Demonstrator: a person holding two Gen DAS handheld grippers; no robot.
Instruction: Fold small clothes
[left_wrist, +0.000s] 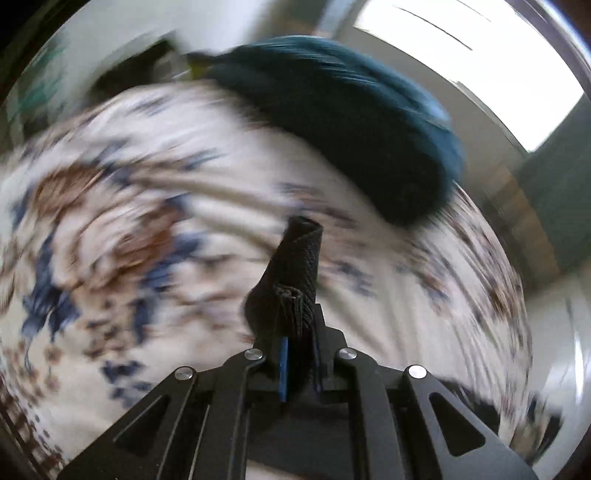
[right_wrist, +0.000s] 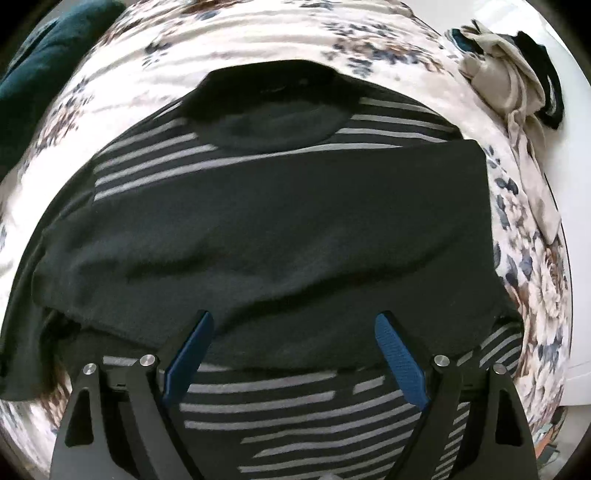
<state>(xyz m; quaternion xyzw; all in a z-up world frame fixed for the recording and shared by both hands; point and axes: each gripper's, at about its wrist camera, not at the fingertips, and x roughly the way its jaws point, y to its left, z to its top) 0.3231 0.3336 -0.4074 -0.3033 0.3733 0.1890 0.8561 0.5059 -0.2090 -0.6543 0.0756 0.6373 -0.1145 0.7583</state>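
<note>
the left gripper (left_wrist: 295, 325) is clamped on a bunched black strip of cloth (left_wrist: 299, 258), lifted over a blurred flowered sheet (left_wrist: 129, 221) with a dark teal cushion (left_wrist: 351, 129) beyond. the right gripper (right_wrist: 293, 343) hangs wide apart, holding nothing, above a black shirt with grey stripes (right_wrist: 266, 221) lying partly folded on the sheet; a heap of small clothes (right_wrist: 517, 81) sits at the sheet's far right edge

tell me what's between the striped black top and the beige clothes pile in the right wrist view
Only a strip of the floral sheet shows between the striped black top and the beige clothes pile in the right wrist view; nothing else lies there.
</note>
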